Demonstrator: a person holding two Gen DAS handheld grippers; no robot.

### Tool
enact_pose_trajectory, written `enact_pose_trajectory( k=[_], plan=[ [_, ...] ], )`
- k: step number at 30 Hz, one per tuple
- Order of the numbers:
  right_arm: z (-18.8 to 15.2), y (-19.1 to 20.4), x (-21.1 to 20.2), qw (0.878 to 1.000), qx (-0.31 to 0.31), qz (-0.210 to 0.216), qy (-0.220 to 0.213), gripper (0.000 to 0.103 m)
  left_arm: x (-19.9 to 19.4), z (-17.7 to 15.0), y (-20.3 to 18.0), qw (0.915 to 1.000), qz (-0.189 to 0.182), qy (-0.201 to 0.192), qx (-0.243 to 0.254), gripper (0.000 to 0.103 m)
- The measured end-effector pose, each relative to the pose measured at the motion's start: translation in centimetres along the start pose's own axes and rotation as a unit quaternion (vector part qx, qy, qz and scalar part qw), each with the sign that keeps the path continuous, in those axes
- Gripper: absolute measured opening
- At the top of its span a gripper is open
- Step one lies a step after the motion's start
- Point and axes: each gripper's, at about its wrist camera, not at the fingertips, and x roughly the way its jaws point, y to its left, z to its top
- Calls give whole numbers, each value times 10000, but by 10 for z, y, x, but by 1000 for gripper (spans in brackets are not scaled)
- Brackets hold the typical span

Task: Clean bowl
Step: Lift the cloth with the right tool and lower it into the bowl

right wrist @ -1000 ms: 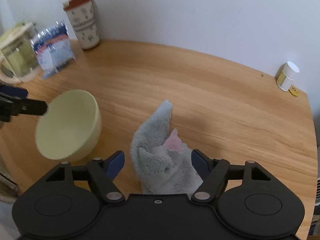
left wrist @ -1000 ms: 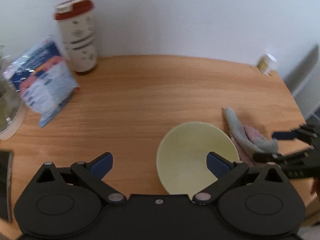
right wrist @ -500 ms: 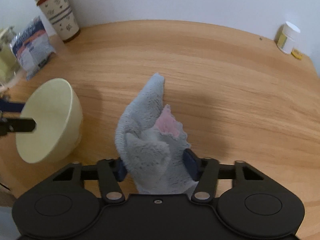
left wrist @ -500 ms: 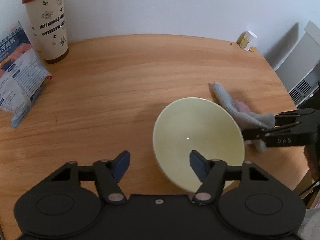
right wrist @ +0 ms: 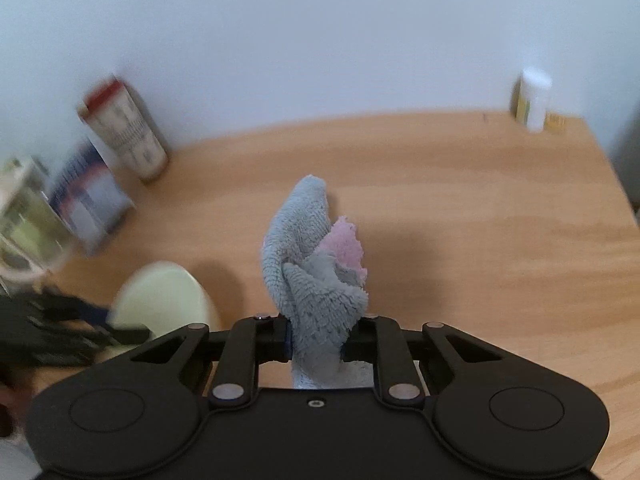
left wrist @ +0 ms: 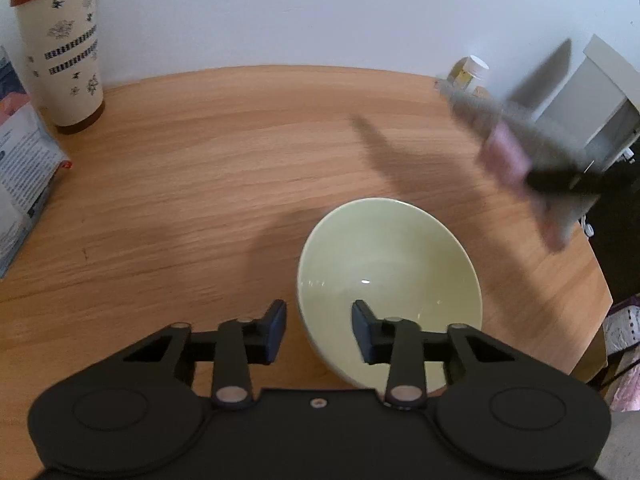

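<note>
Pale yellow bowl (left wrist: 390,280) sitting on wooden table (left wrist: 200,168), near edge. Left gripper (left wrist: 319,330) closing, jaws straddling near rim. Right gripper (right wrist: 316,340) clamping grey-pink cloth (right wrist: 316,264). Advising: pinching rim firmly, steadying bowl before wiping.

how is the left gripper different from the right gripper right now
The right gripper is shut on the grey-and-pink cloth, lifted off the table; the left gripper is closing astride the near rim of the pale yellow bowl, one finger inside, one outside. Both are black with blue pads.
</note>
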Motion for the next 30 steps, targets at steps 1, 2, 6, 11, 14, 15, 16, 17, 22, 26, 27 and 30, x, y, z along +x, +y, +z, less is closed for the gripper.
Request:
enact_pose_trajectory(
  k=[1, 2, 6, 11, 14, 15, 16, 17, 22, 26, 27, 30],
  plan=[
    [4, 6, -6, 9999, 18, 135, -84, 21, 0, 0, 2, 10000, -28, 1, -3, 25],
    [8, 12, -12, 9995, 37, 269, -168, 21, -1, -1, 3, 10000, -55, 0, -6, 24],
    [17, 44, -6, 9967, -218, 782, -41, 21, -4, -1, 11, 9998, -180, 15, -16, 23],
    [11, 70, 33, 9917, -545, 1068, 464, 21, -6, -3, 17, 9994, -320, 26, 106, 23],
    [6, 81, 57, 9872, -735, 1140, 843, 21, -10, -5, 23, 9989, -433, 37, 197, 23],
    [4, 87, 65, 9846, -860, 1172, 970, 21, -10, -4, 23, 9988, -442, 33, 216, 23],
    [3, 89, 65, 9836, -914, 1174, 1021, 21, -11, -4, 24, 9987, -442, 28, 234, 23],
    [1, 94, 71, 9818, -1032, 1136, 1117, 21, -11, -4, 24, 9987, -451, 27, 249, 23],
    [-10, 102, 92, 9764, -1336, 961, 1395, 21, -15, -3, 21, 9985, -396, 27, 373, 22],
    [-13, 107, 100, 9736, -1516, 826, 1493, 21, -23, -3, 26, 9984, -488, 1, 290, 22],
    [-14, 108, 100, 9722, -1607, 782, 1513, 22, -23, -3, 25, 9983, -494, 0, 296, 22],
    [-15, 113, 100, 9666, -1917, 644, 1574, 30, -25, -4, 23, 9983, -479, -13, 322, 22]
  ],
)
